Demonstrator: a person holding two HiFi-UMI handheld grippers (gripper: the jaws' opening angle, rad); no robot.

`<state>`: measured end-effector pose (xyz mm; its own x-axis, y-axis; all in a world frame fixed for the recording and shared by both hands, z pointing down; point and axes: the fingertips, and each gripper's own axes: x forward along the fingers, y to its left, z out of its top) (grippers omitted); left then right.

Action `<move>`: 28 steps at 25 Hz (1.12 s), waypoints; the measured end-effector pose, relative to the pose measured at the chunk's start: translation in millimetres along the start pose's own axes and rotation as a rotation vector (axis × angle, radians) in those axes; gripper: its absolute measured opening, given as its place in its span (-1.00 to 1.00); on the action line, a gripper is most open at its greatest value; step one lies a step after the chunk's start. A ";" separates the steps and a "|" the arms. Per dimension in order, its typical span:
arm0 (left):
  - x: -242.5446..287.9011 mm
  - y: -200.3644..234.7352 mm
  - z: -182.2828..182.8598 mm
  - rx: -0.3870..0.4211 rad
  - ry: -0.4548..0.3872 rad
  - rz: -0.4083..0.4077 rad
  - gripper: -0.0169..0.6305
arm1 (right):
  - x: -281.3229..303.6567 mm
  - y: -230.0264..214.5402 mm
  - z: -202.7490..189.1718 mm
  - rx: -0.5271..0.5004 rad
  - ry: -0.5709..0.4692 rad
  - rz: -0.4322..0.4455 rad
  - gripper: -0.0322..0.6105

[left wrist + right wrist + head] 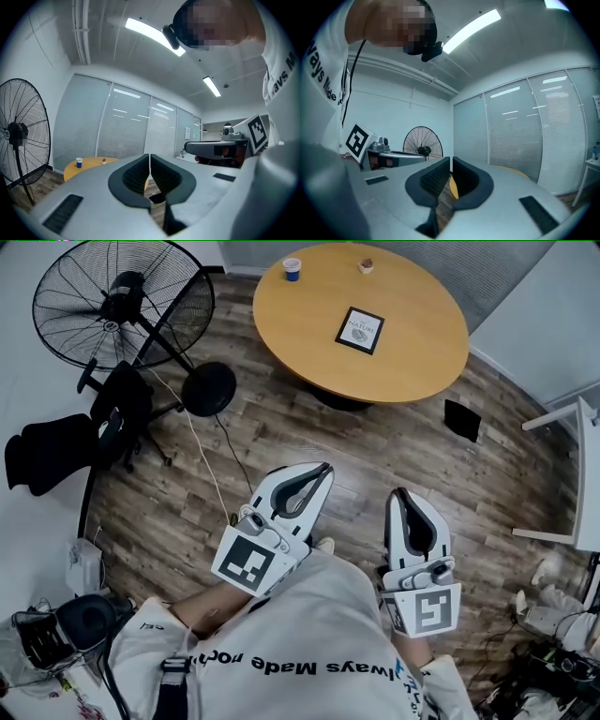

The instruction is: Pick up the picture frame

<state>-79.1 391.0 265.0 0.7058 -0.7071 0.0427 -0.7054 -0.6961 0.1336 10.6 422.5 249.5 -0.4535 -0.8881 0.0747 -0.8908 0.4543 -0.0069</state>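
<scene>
The picture frame [360, 330], black-edged with a white print, lies flat on the round wooden table [412, 362] far ahead of me. Both grippers are held low over the wood floor, well short of the table. My left gripper [322, 470] points toward the table with its jaws shut and nothing between them; in its own view the left gripper [149, 161] shows the pads pressed together. My right gripper [401, 494] hangs beside it, also shut and empty, as the right gripper [451, 165] shows up close. The frame does not show in either gripper view.
A blue cup [292, 269] and a small brown item [366, 265] stand at the table's far edge. A big floor fan [122, 301] and a black office chair [66, 446] are at the left. A black box [462, 420] and a white desk [583, 474] are at the right.
</scene>
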 end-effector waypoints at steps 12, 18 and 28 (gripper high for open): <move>6.5 71.4 6.9 -0.006 -0.002 -0.014 -0.84 | 72.0 16.1 3.8 -0.013 0.000 -0.019 -0.77; 13.6 90.1 0.9 -0.020 0.014 -0.018 -0.84 | 89.2 14.1 -3.0 -0.011 0.020 -0.031 -0.77; 43.1 108.9 -2.1 -0.006 0.033 0.002 -0.84 | 115.5 -14.7 -6.0 -0.006 0.017 -0.026 -0.77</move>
<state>-125.4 285.0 283.4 0.7065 -0.7037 0.0751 -0.7063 -0.6941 0.1394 -28.5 313.6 264.2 -0.4294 -0.8984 0.0922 -0.9022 0.4314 0.0009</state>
